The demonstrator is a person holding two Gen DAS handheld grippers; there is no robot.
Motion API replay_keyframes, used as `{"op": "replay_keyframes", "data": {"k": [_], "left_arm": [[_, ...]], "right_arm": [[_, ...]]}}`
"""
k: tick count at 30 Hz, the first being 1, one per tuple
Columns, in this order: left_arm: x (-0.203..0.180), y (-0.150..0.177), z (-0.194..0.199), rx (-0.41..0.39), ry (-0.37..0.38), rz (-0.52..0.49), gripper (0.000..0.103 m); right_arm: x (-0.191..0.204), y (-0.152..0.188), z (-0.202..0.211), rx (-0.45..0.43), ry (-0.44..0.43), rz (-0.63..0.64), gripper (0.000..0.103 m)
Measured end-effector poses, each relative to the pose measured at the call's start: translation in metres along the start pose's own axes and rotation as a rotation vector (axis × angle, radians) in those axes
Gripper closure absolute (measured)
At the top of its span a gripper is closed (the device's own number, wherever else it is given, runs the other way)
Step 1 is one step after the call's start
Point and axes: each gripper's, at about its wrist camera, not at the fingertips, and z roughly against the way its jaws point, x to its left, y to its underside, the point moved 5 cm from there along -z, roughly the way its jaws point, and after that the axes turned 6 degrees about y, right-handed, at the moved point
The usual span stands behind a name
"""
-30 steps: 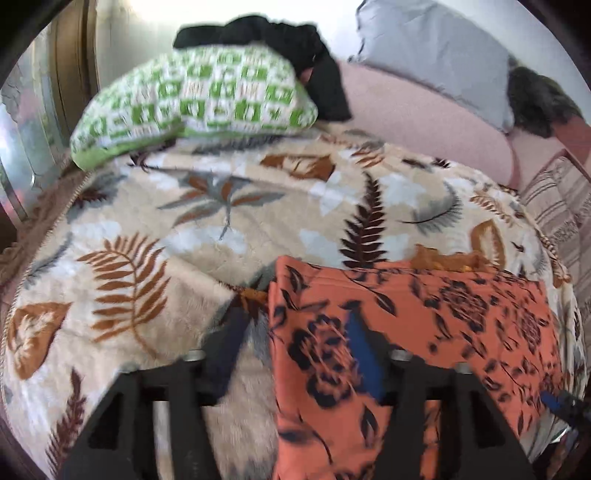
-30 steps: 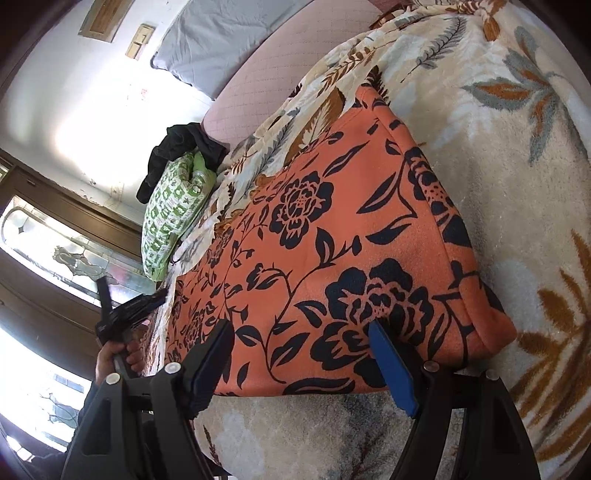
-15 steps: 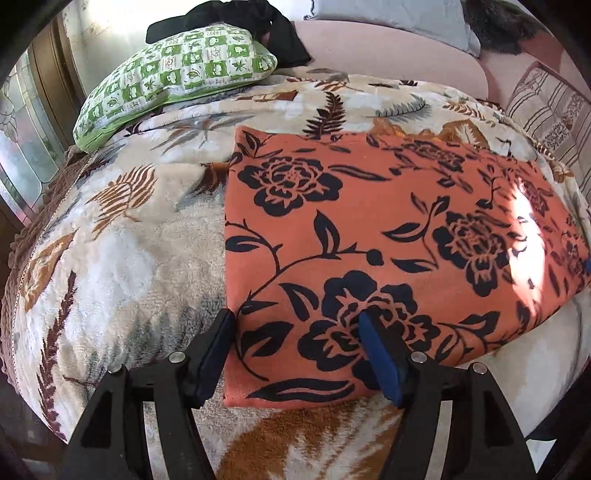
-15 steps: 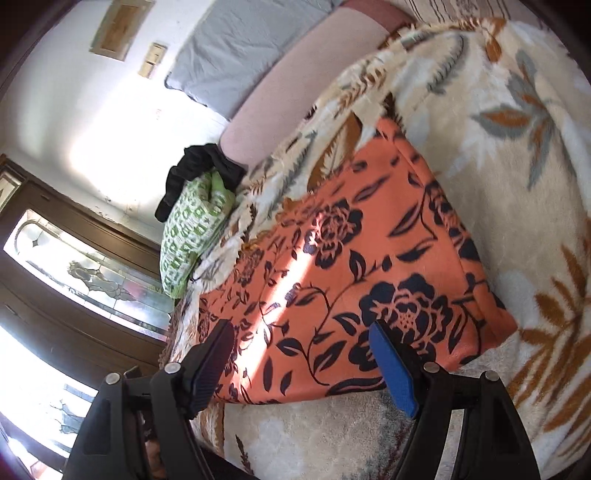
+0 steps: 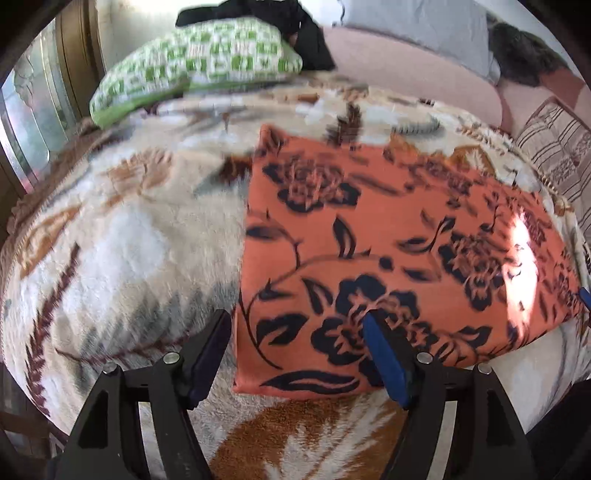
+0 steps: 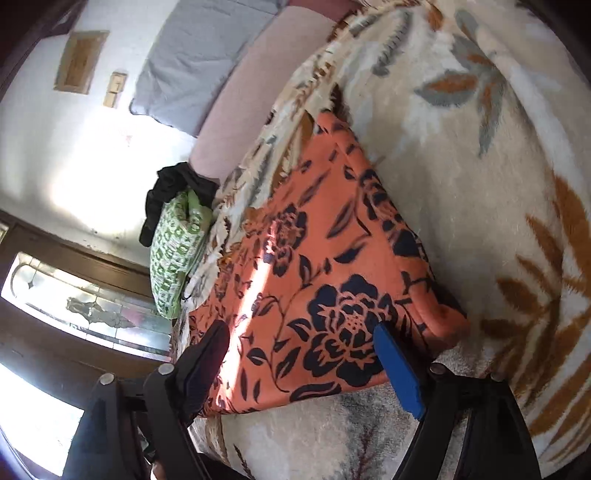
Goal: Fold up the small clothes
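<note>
An orange cloth with dark blue flowers (image 5: 388, 251) lies flat and folded into a rectangle on the leaf-print blanket (image 5: 122, 236). My left gripper (image 5: 295, 328) is open and empty, just above the cloth's near left corner. The same cloth (image 6: 325, 280) shows in the right wrist view. My right gripper (image 6: 301, 341) is open and empty, over the cloth's near right edge. Neither gripper holds the cloth.
A green-and-white checked pillow (image 5: 199, 62) with a black garment (image 5: 295, 22) on it lies at the bed's far left. A pink bolster (image 5: 406, 62) and a grey pillow (image 5: 413, 18) line the back. A striped cushion (image 5: 561, 147) sits far right. A glass-paned door (image 6: 85, 306) stands beyond the bed.
My left gripper has pulled back from the cloth's far side to its near corner and shifted slightly. My right gripper has stayed near its edge, tilting a little. The cloth lies still.
</note>
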Motion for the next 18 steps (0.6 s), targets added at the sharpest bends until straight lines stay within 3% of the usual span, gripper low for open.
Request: {"op": "replay_keyframes", "data": {"k": [3,5,7,10,13,18], "left_arm": [[-0.010,-0.004,0.004,-0.052,-0.006,-0.061,0.026],[-0.010,0.004,-0.020,0.048,-0.037,-0.083,0.025],[-0.007,0.008,-0.021,0.031,-0.025,-0.055,0.024],[-0.003,0.004,-0.019,0.021,-0.012,-0.043,0.024],[0.003,0.010,-0.025,0.024,-0.001,-0.031,0.021],[0.004,0.011,-0.025,0.010,0.013,-0.022,0.020]], "right_arm": [[-0.007,0.000,-0.002,0.013,-0.034,-0.038,0.019],[-0.034,0.006,-0.026,0.095,0.051,-0.117,0.022],[-0.031,0.000,-0.015,0.058,0.011,-0.149,0.023],[-0.018,-0.007,0.006,-0.032,0.025,-0.069,0.022],[-0.038,-0.001,-0.011,0.039,0.049,-0.144,0.022],[-0.017,-0.014,0.009,-0.035,-0.028,-0.125,0.021]]}}
